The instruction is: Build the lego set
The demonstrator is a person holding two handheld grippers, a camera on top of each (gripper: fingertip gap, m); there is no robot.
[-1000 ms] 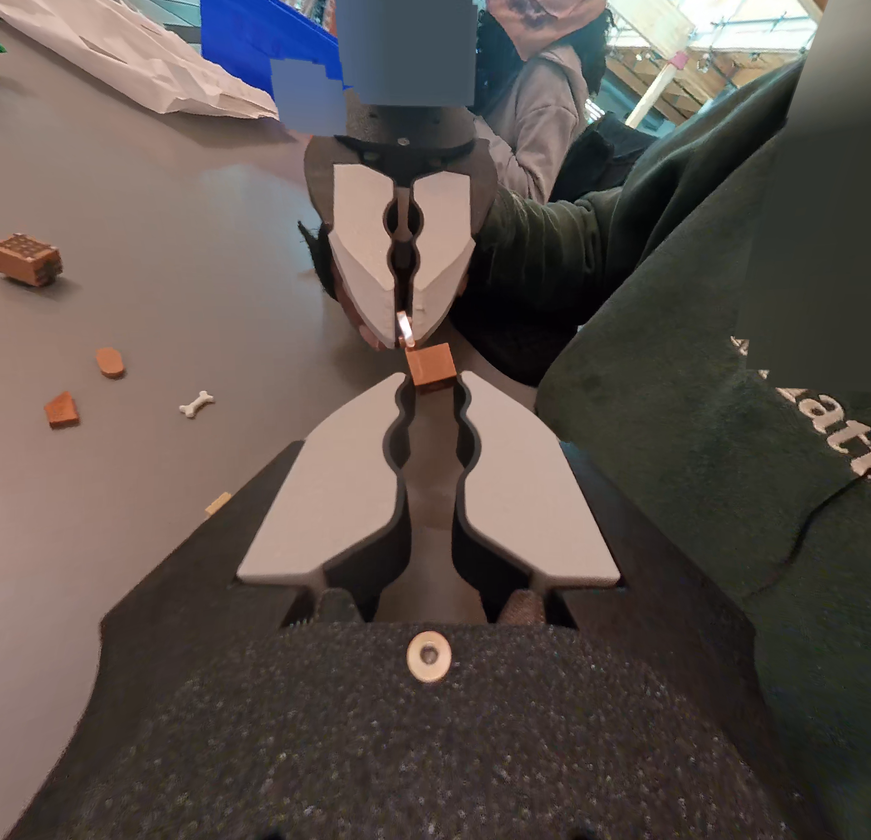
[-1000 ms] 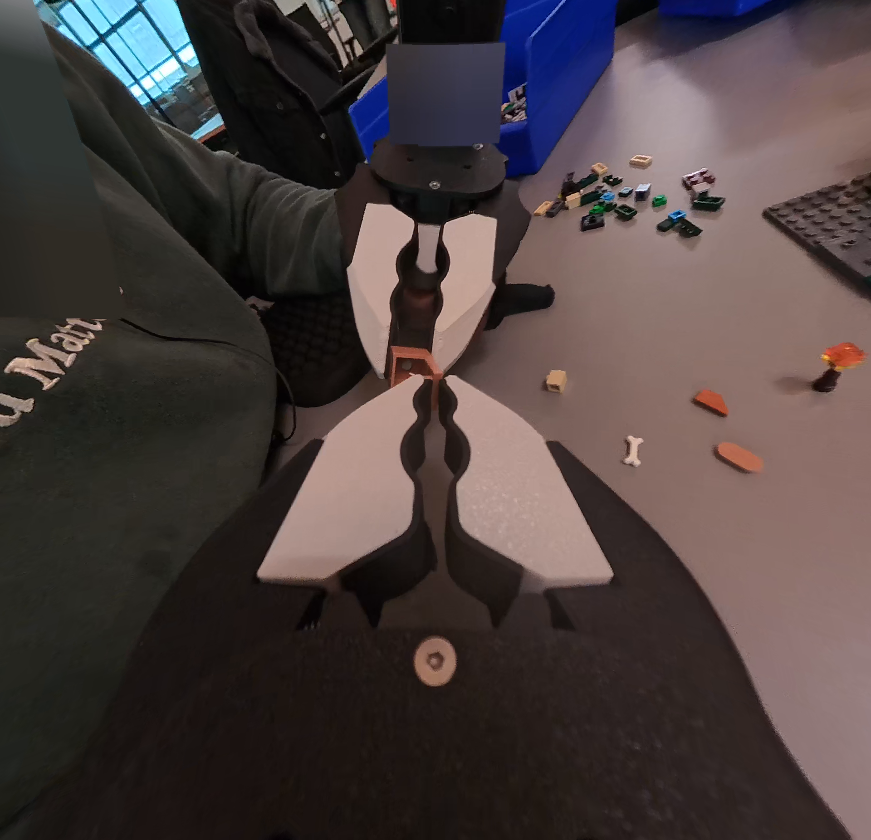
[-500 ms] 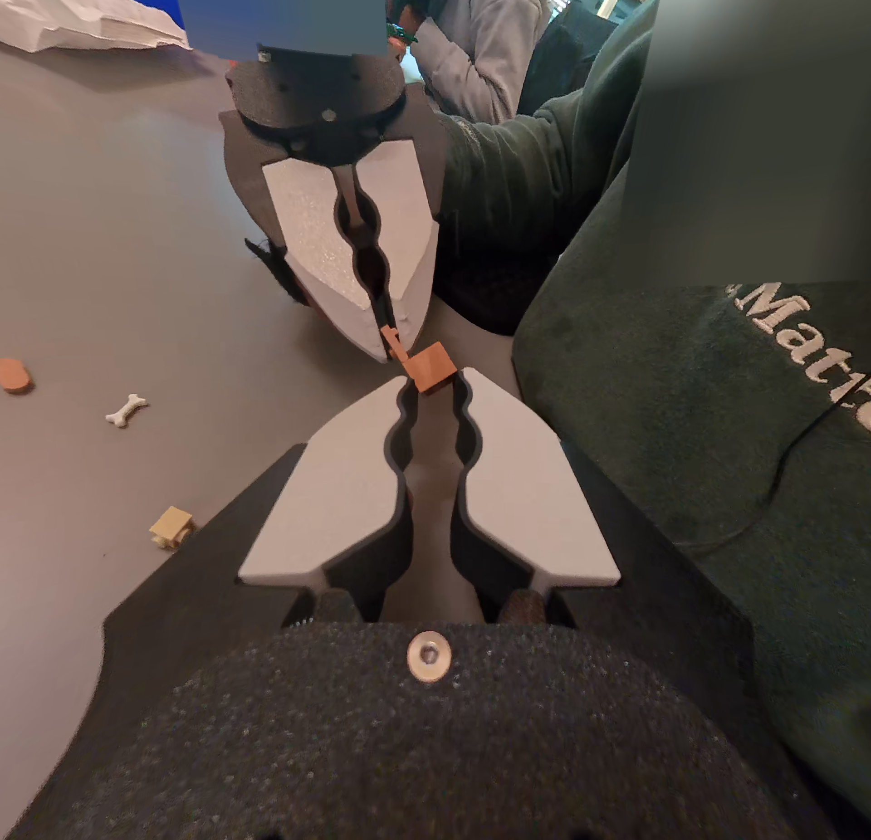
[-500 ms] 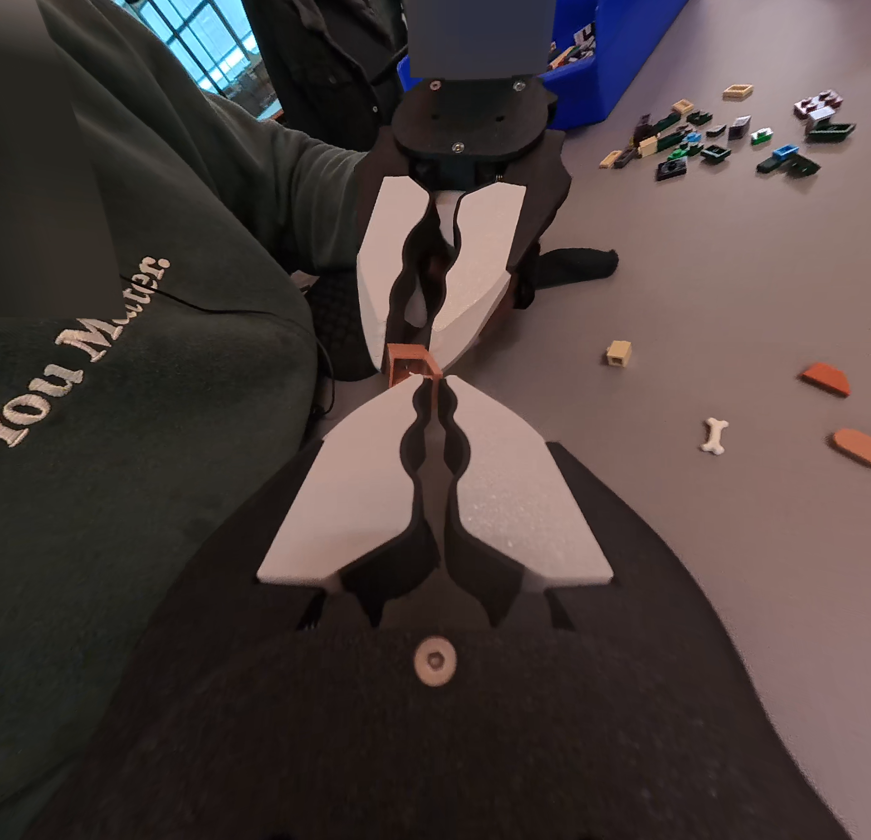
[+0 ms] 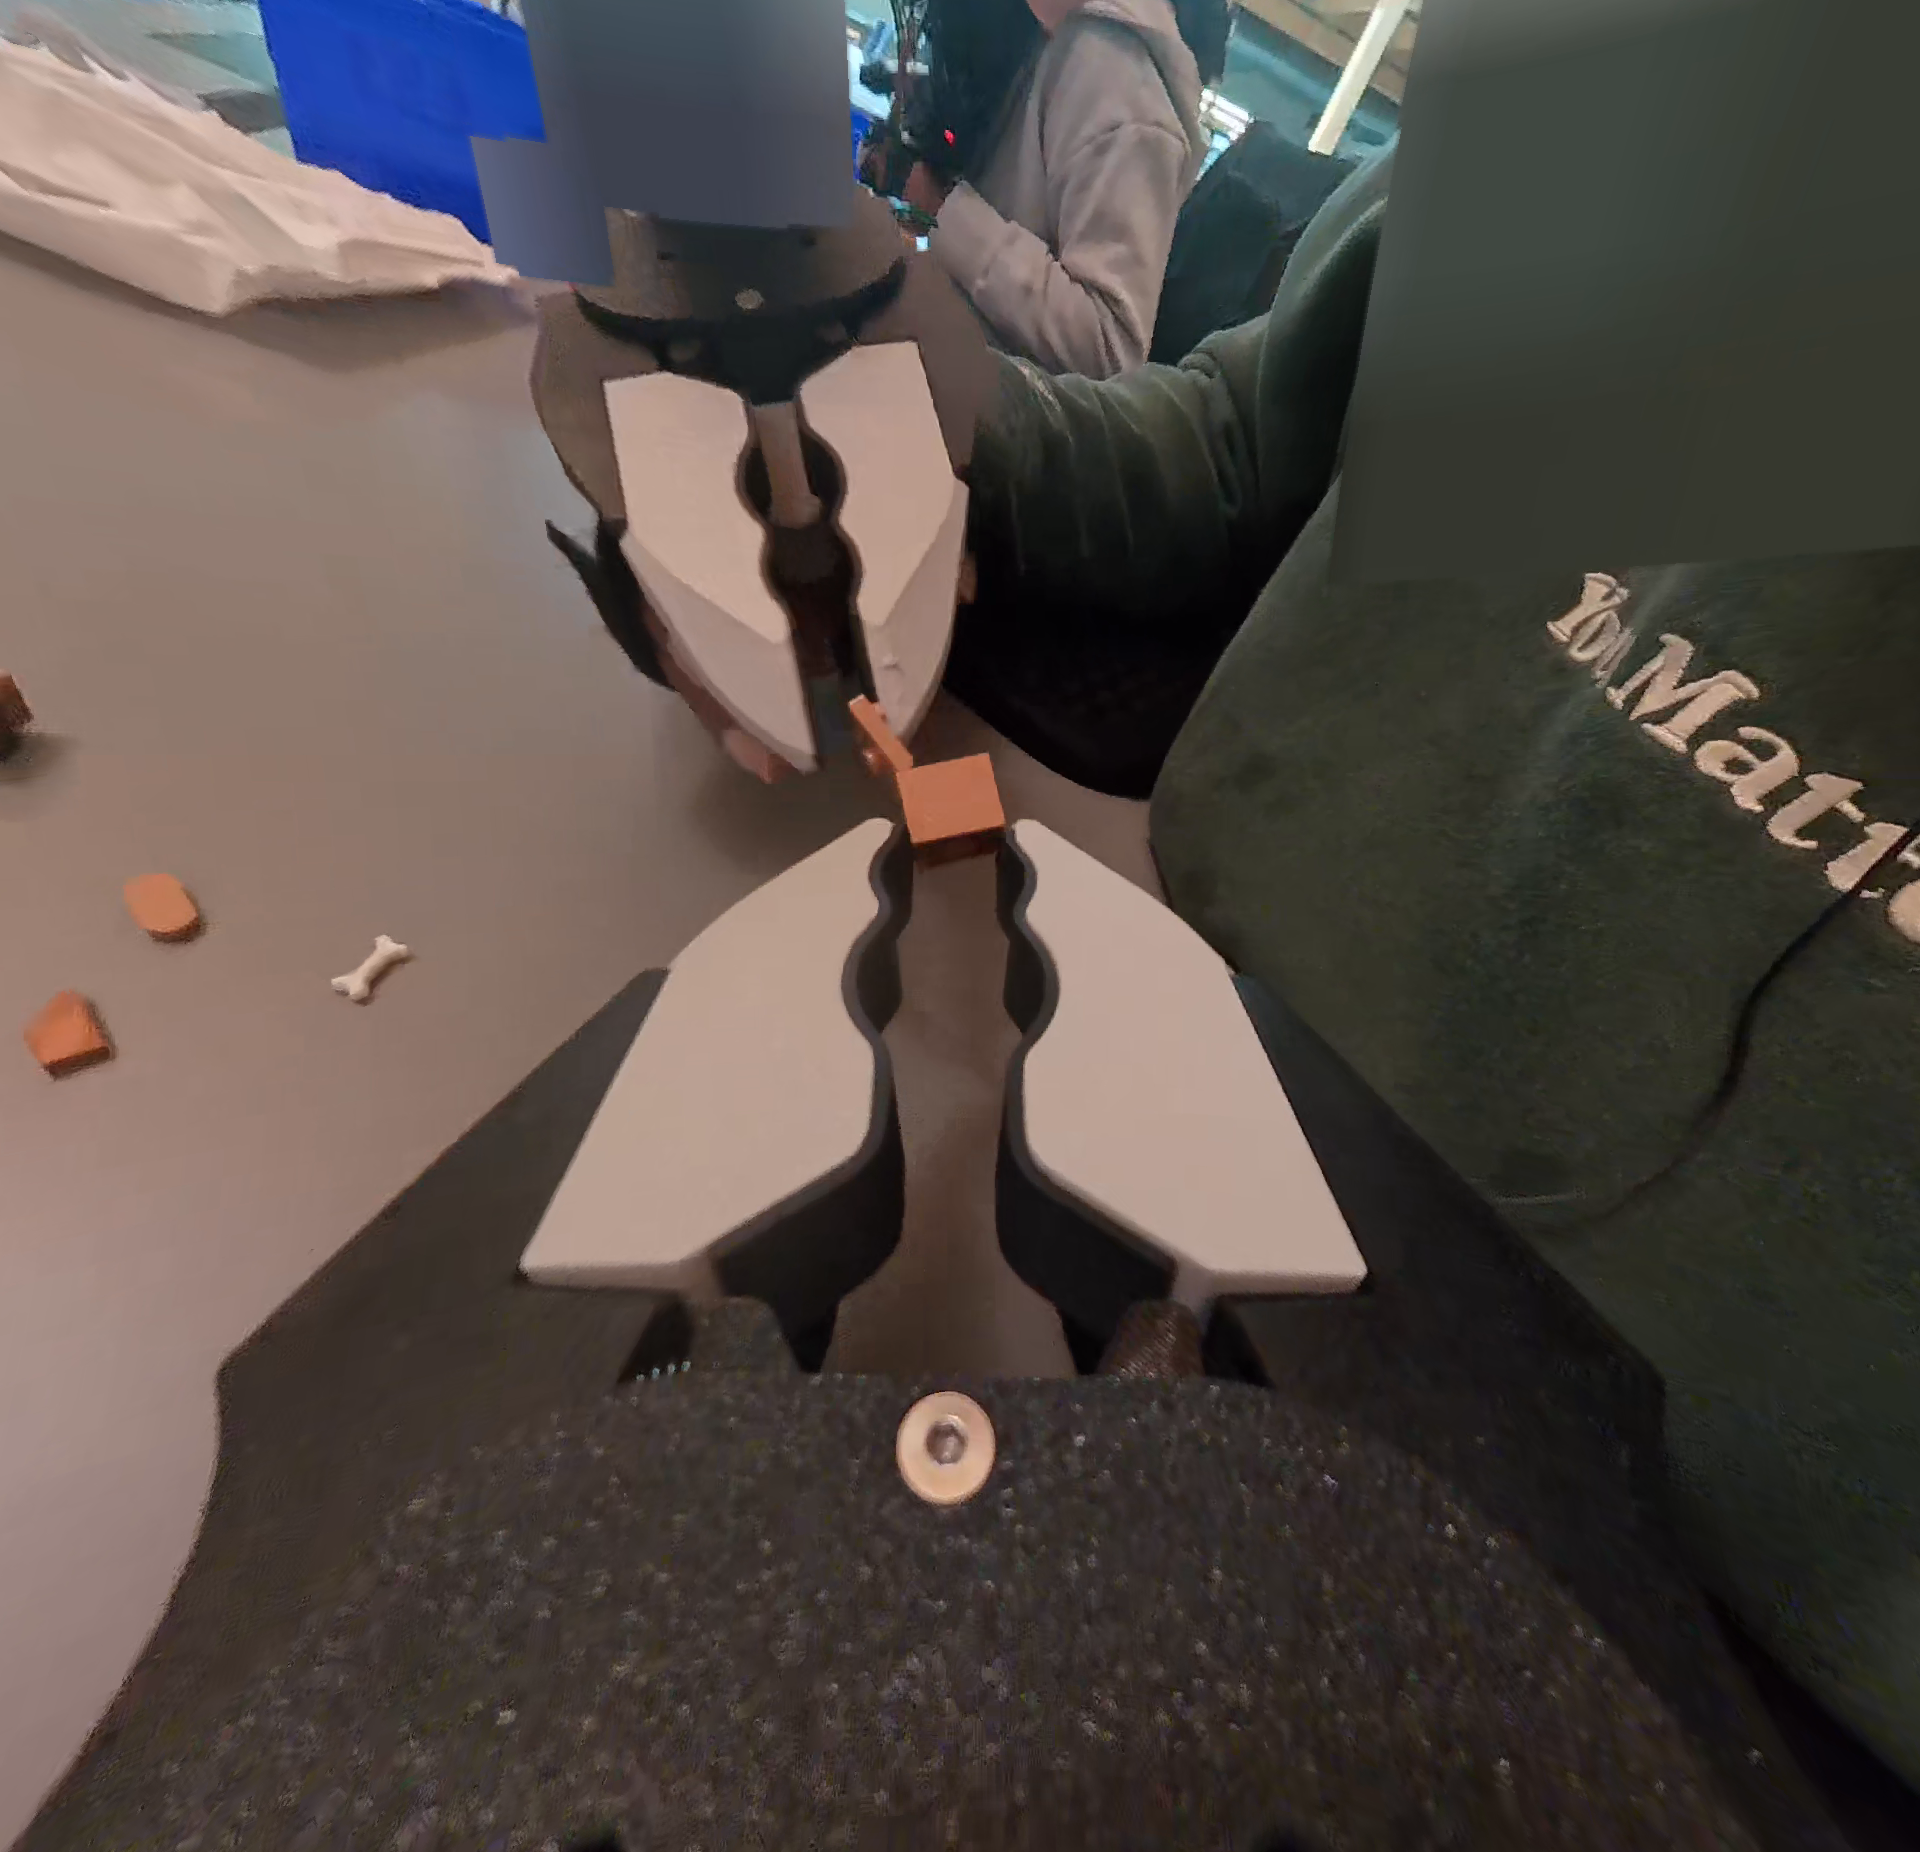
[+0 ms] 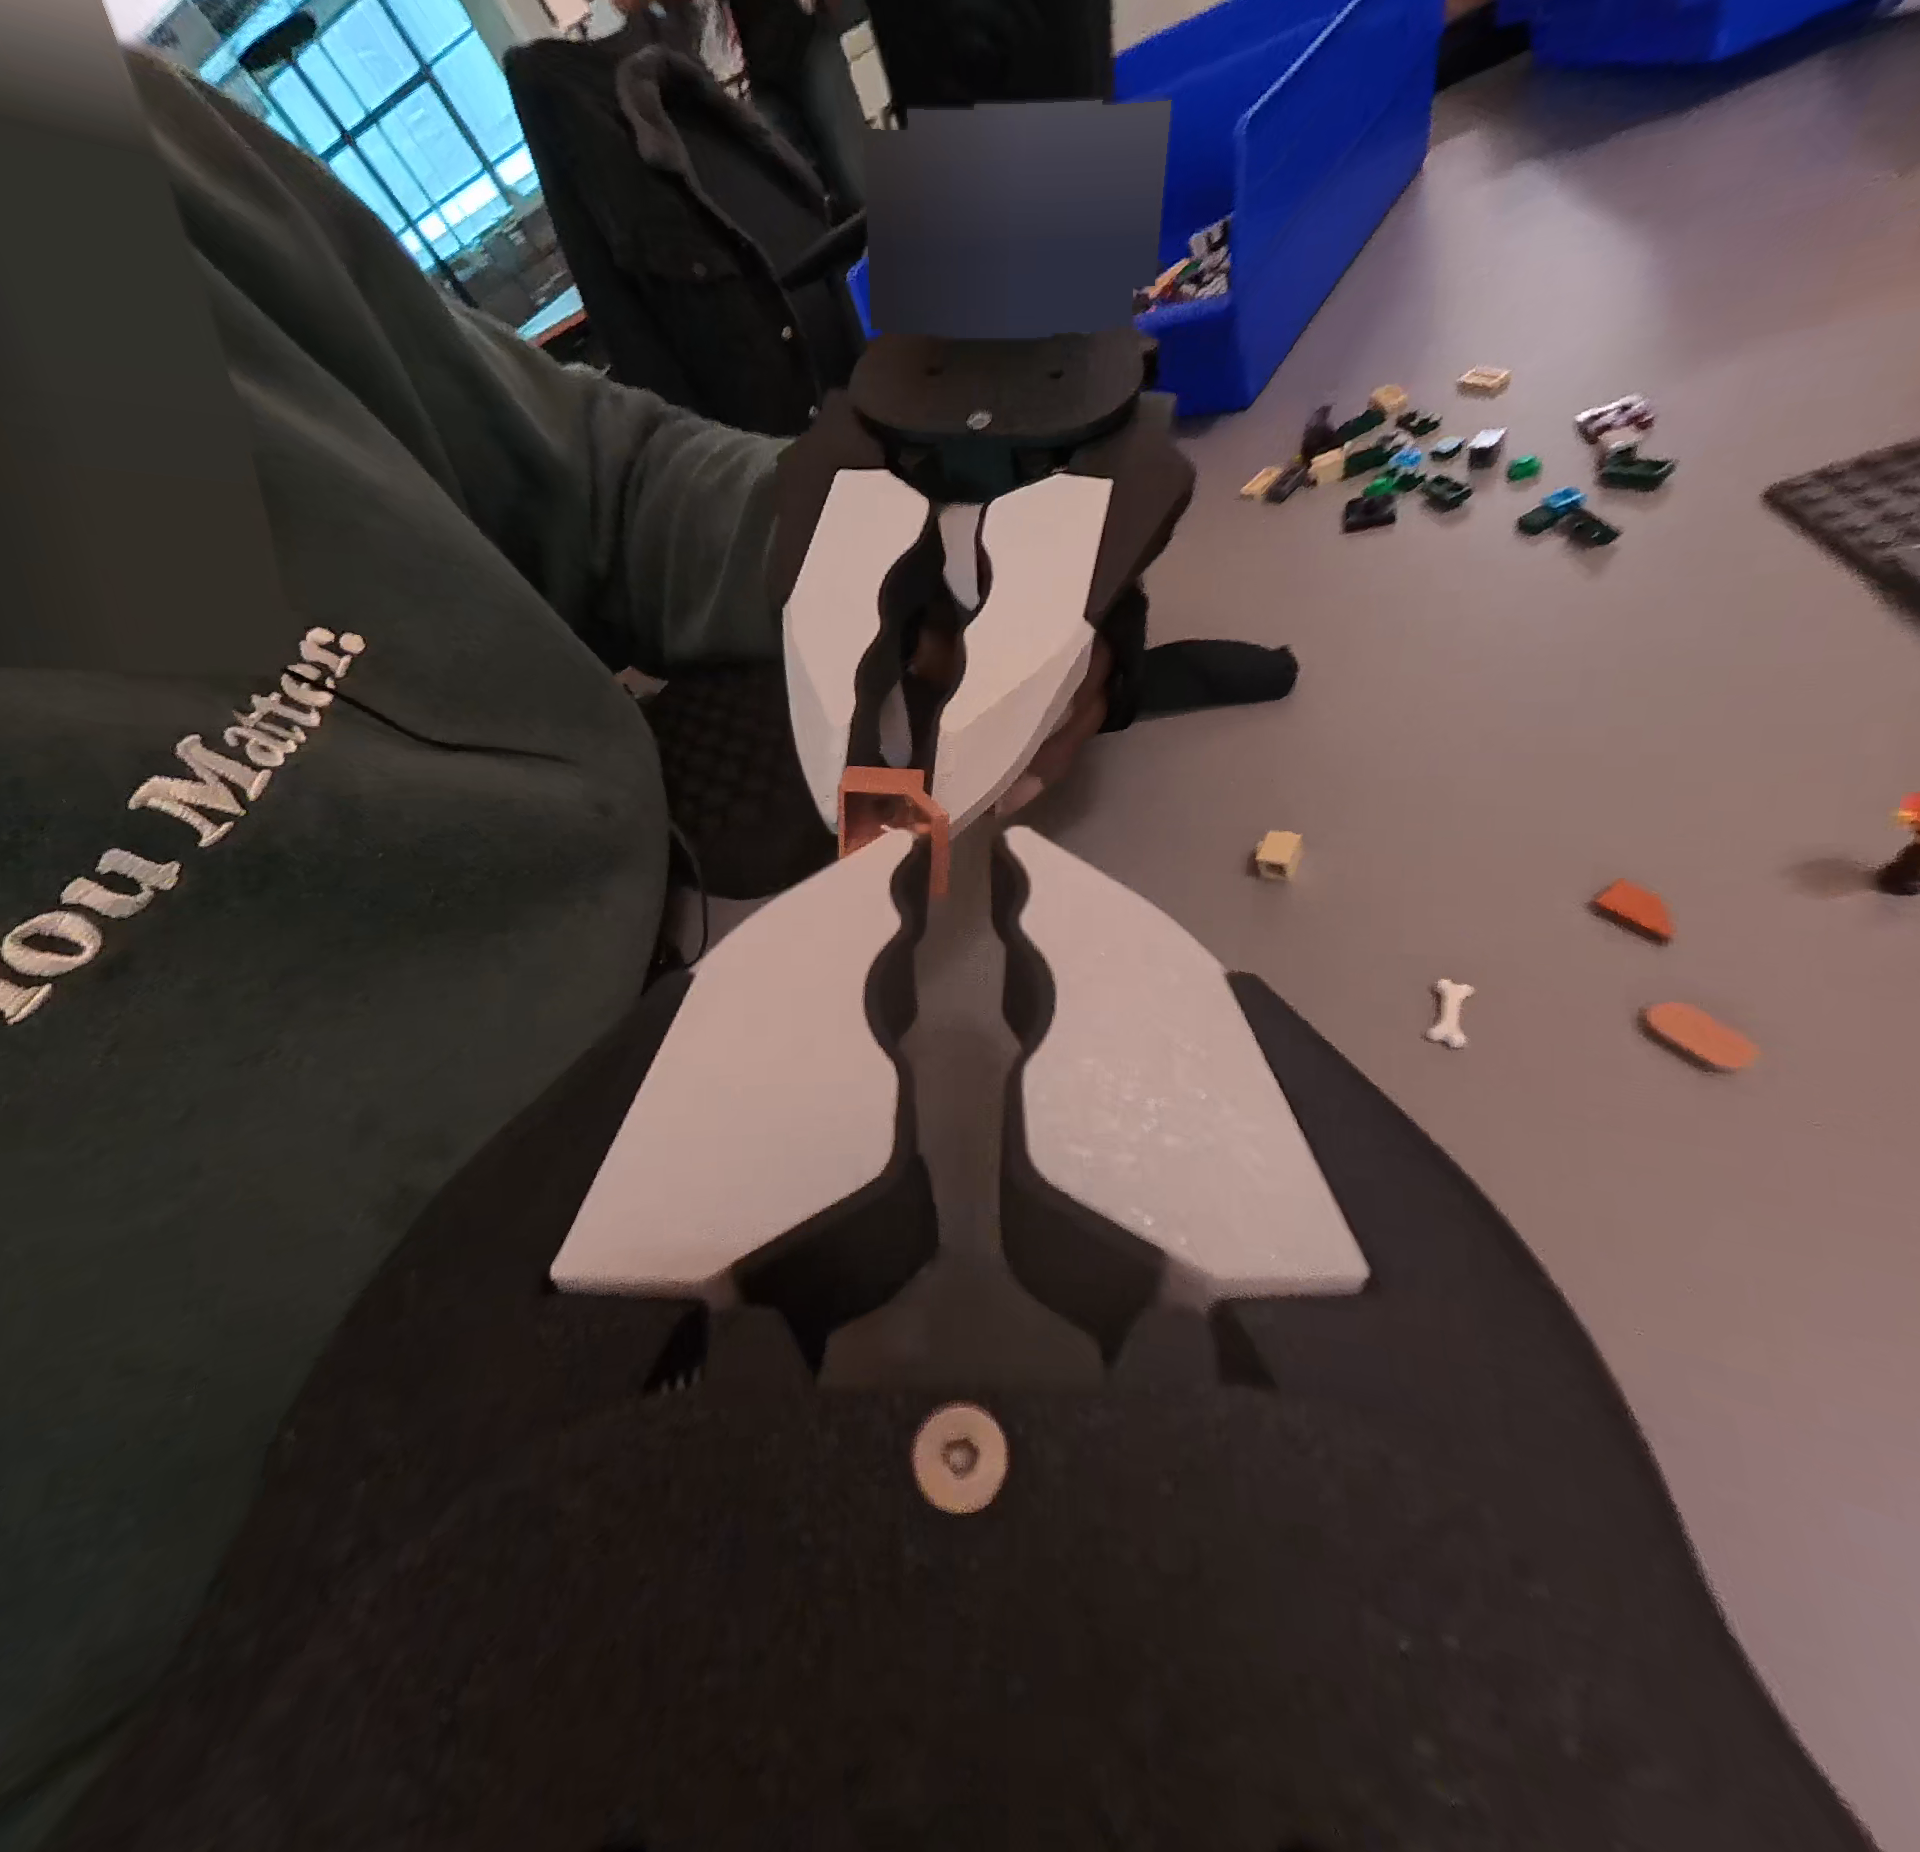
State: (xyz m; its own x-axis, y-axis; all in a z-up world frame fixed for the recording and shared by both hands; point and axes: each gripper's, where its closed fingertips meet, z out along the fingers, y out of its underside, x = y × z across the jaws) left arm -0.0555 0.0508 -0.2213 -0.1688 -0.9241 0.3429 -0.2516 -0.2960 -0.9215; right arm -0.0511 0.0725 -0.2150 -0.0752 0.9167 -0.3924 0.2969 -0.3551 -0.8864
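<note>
Grey table (image 6: pixel 1558 763), white bone piece (image 6: pixel 1448 1013), scattered small bricks (image 6: pixel 1455 472), possibly crumpled paper (image 5: pixel 187 202)

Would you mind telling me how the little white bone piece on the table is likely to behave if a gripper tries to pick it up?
The white bone piece looks like rigid plastic, so probably stiff and very light. Lying flat on the smooth grey table, it may skid when nudged. Its thin shaft looks small against the broad fingers, so pinching could be fiddly.

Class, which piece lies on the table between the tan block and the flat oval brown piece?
The white bone lies between the tan block and oval piece, in the right wrist view.
</note>
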